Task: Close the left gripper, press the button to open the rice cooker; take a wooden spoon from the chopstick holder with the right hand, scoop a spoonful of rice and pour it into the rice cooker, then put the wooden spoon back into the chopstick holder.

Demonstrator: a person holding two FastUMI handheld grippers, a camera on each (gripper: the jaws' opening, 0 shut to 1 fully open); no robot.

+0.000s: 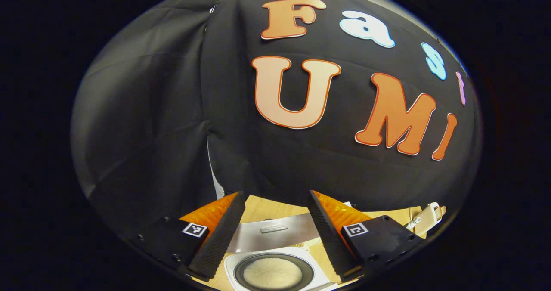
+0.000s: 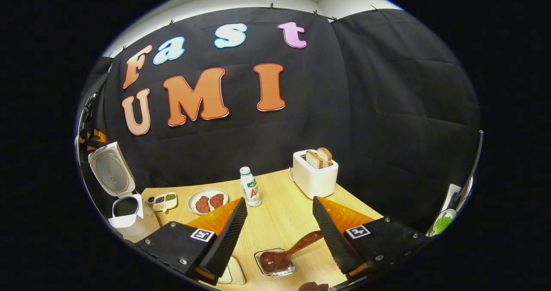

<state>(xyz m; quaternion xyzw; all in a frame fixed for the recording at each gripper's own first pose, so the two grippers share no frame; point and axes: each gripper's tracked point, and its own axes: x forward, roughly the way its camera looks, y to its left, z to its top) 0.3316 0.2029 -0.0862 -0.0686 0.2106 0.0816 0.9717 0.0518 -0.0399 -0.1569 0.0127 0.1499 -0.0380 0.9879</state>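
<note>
The right gripper [image 2: 280, 200] has its fingers [image 2: 224, 239] wide apart, clamped on nothing. Between them, low in the frame, lies the spoon [image 2: 290, 251]. Its bowl rests in a small clear dish [image 2: 275, 267] on the desk [image 2: 275, 222], and its handle slants up to the right until it passes behind the right-hand finger. I cannot tell whether handle and finger touch.

Farther out stand a bottle [image 2: 250, 187], a toaster [image 2: 313, 177] with bread in it, and a plate [image 2: 208, 200]. At the far left is the cooker [image 2: 125, 215], its lid [image 2: 109, 170] raised.

The left gripper [image 1: 275, 194] also has its fingers apart and empty. The open cooker [image 1: 234, 267] sits at the bottom centre of its view, with white rice [image 1: 272, 273] in the pot.

The spoon looks light and stiff, and its glossy finish is likely to be slippery. The best hold is probably across the handle around the middle, clear of the dish, squeezed flat so it does not twist. Once loaded, it would need to be kept level, because loose grains spill easily.
</note>
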